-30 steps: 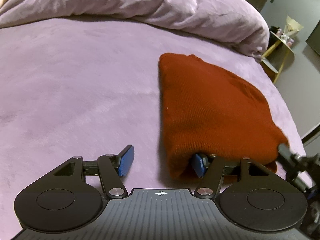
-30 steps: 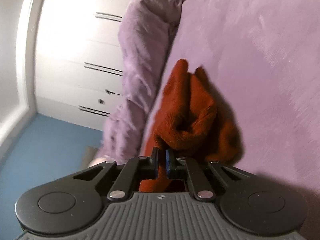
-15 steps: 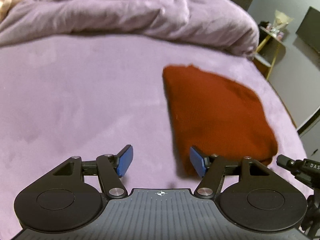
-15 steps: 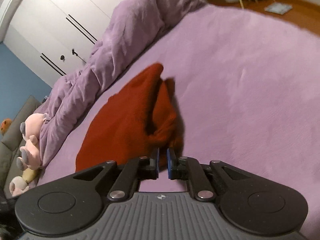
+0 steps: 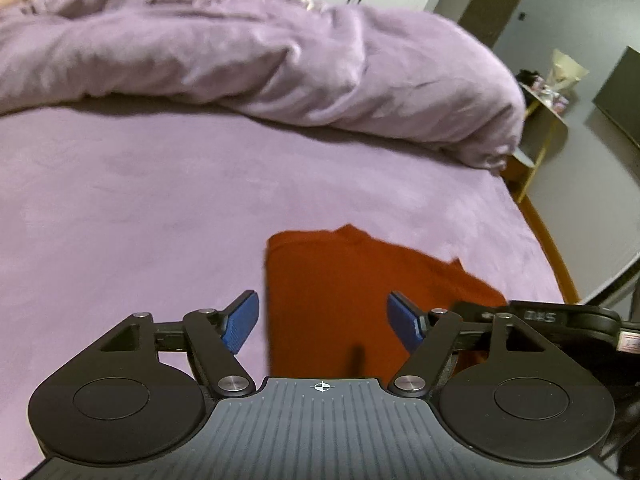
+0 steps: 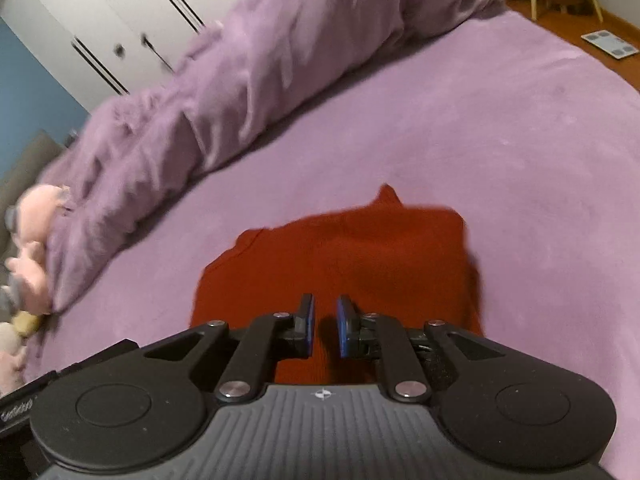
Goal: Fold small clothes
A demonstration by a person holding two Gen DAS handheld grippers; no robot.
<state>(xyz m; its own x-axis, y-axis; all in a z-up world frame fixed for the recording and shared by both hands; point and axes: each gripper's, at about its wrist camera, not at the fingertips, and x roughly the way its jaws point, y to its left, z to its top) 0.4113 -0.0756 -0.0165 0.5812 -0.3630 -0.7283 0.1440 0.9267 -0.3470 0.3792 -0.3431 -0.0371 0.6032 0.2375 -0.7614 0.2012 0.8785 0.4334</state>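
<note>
You have a red knit garment [image 5: 340, 292] lying flat on the purple bed cover [image 5: 140, 208]. It looks folded into a neat, boxy shape, with one small point sticking up at its far edge. It sits near the side of the bed that is closest to you, and nothing is holding it.

Your left gripper [image 5: 323, 322] is wide open. Its two blue pads [image 5: 240, 326] stand far apart, one over the bare purple cover and one over the red cloth. Nothing is between them, and they seem to be up above the garment (both pictures are a bit blurry, so it is hard to tell how high).

Your right gripper [image 6: 323, 332] has its jaws pulled close, but there is a thin gap between the blue pads [image 6: 308, 326]. Through that gap you can see red cloth that lies below. The pads do not pinch anything. In the left view you can spot the black body of this gripper just to the right of the garment.

A big puffy purple blanket [image 5: 248, 60] is bunched up along the far side of the bed. Pink stuffed toys [image 6: 30, 248] sit at its end in the right view. White closet doors [image 6: 120, 32] stand behind the bed, and a small yellow side table [image 5: 544, 120] stands on the floor past the bed's corner.
</note>
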